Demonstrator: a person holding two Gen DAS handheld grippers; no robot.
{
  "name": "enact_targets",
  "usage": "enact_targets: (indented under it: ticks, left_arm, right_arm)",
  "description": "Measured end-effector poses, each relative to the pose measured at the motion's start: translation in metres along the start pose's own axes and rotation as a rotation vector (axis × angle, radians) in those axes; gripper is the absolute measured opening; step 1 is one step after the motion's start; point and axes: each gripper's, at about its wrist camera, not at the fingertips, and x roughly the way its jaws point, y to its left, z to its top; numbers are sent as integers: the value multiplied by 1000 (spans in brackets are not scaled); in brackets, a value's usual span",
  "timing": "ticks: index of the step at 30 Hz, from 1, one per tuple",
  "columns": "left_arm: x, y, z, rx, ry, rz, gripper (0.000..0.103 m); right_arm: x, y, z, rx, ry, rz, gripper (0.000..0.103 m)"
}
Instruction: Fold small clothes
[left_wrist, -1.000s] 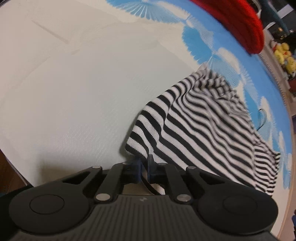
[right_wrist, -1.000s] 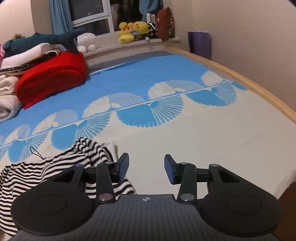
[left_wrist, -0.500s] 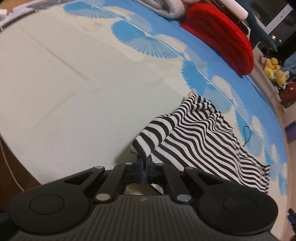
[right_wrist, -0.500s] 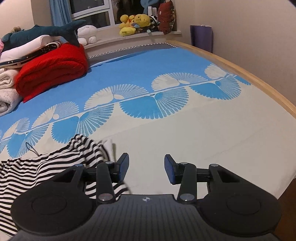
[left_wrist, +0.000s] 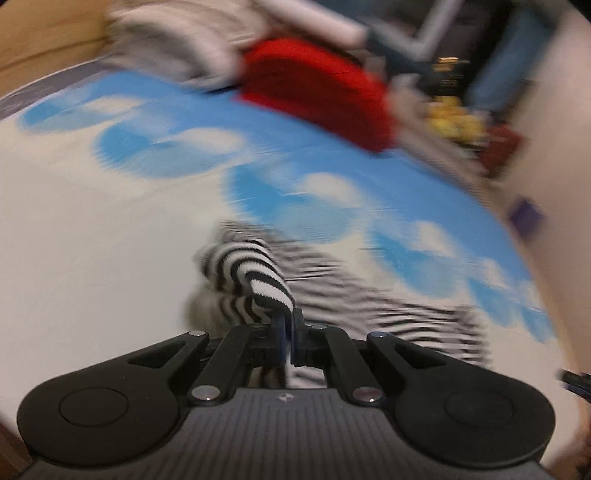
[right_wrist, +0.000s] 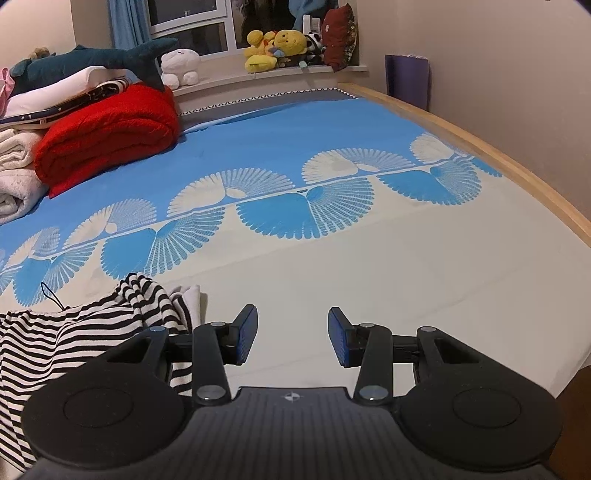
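Bedding in blue and cream, printed with fan shapes, covers the bed (right_wrist: 332, 280) where the work is going on; a red blanket (right_wrist: 107, 133) and folded towels are stacked at the far side, soft toys line the windowsill (right_wrist: 277, 72), and none of it crowds the working patch.

A black-and-white striped garment (right_wrist: 74, 332) lies rumpled on the cream part of the sheet, near the bed's front edge. The left gripper (left_wrist: 288, 328) has its fingers clamped on a rolled edge of that cloth, which stands up from the pinch while the rest trails down onto the sheet. That grip on an edge suits drawing the piece out flat or carrying one side over the other. The left view is heavily smeared, so finer detail of the cloth is lost.

The right gripper (right_wrist: 291, 336) hangs over bare sheet just beside the garment, fingers apart and empty, probably waiting to take a second edge.
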Motion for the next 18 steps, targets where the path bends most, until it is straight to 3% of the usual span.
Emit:
enact_targets:
  ticks: [6,10,14,16,18]
  left_arm:
    - [20,-108,-18,77,20,-371,1]
    - [48,-187,-57,207,160,-544,1]
    - [78,-243,-105,357,339,-637,2]
    - [89,-259,-127,446,415,-622,3]
    - [101,-260,-137,457,520,-618,7]
  right_arm:
    - [-2,-11,-1,-7,-2,-15,44]
    - [-1,-17,0,7,-4,-25,44]
    - [-1,-17,1,15,-5,-32,44]
    - [-1,-16,1,17,-8,-27,44]
    - [0,-14,2,30,-6,-4,44]
